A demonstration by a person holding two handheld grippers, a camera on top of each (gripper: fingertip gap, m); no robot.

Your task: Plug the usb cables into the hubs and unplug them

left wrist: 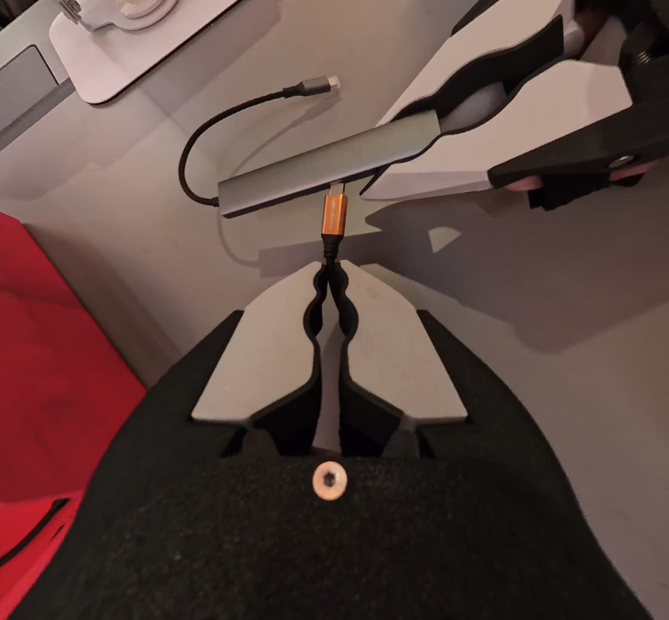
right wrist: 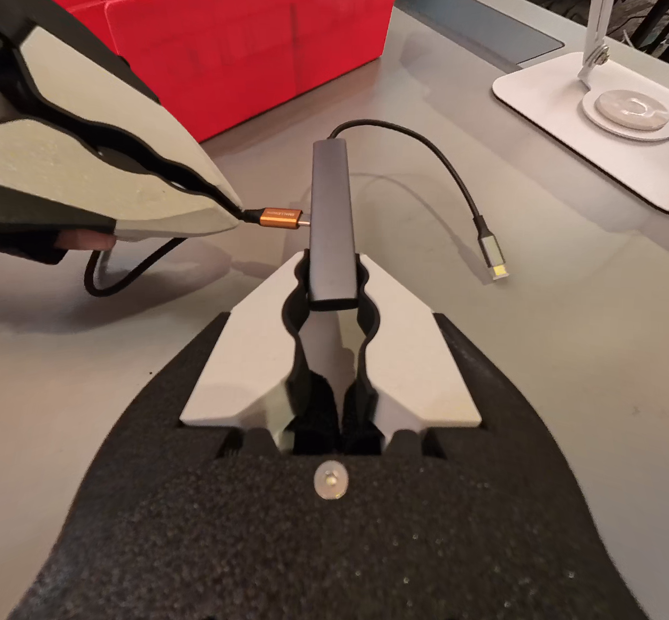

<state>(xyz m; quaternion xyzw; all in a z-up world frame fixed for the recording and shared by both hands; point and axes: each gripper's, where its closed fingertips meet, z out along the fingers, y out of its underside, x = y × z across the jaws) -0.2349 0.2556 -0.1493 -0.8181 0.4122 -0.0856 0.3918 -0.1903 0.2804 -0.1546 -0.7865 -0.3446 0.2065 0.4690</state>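
Over grey bench (right wrist: 506,349): right tool (right wrist: 331,277) pinching slim grey metal hub (right wrist: 331,211), left tool (left wrist: 331,269) clamped on black cable (left wrist: 330,259) behind orange-shelled plug (left wrist: 333,213), plug tip meeting hub's side.

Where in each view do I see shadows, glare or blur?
Left wrist view: dark tool shadows on the table right of the plug; right tool edges blurred. Right wrist view: soft shadows under the left tool; the hub stays sharp.

The hub (right wrist: 331,226) hangs above the desk (right wrist: 543,349), plug (right wrist: 280,218) at its left side, bin (right wrist: 249,41) behind, stand (right wrist: 593,110) at the right.
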